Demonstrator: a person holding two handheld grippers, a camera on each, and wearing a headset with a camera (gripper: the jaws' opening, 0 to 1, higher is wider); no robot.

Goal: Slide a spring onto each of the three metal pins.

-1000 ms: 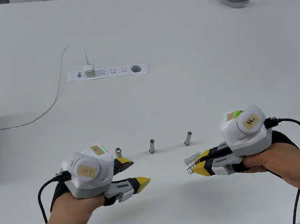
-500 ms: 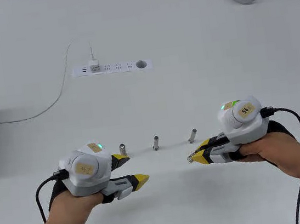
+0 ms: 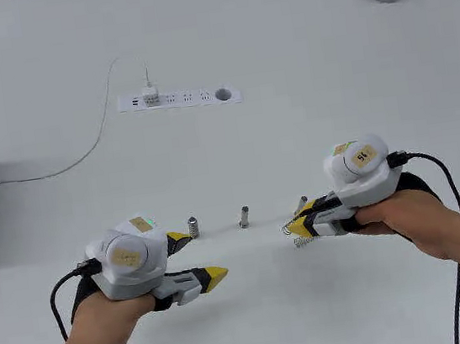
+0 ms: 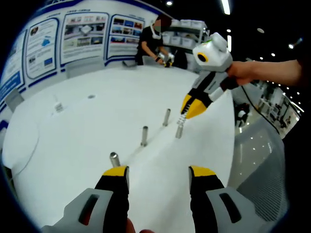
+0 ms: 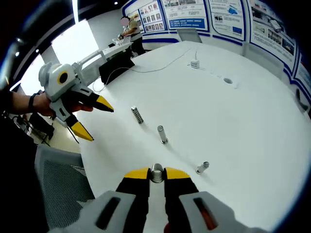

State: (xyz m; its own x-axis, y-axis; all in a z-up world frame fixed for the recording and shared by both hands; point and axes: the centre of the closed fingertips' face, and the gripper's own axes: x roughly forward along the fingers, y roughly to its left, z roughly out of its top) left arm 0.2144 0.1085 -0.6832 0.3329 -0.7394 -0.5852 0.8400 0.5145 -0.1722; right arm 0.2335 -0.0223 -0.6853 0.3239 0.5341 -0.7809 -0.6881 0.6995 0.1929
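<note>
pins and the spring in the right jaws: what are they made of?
Both look like metal, probably steel. The pins are bare grey with bright glints, so a smooth machined finish. The spring is thin silvery coiled wire; can't tell whether it is plated.

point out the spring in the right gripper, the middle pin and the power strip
spring (image 5: 156, 173), right gripper view, its coiled end showing between the jaws
middle pin (image 3: 244, 216), head view, middle of its shaft
power strip (image 3: 180, 100), head view, middle of its top face

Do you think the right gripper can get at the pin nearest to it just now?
Probably yes. The right gripper, shut on a spring, sits just beside that pin, with nothing between them in the right gripper view; the left gripper is well aside.
</note>
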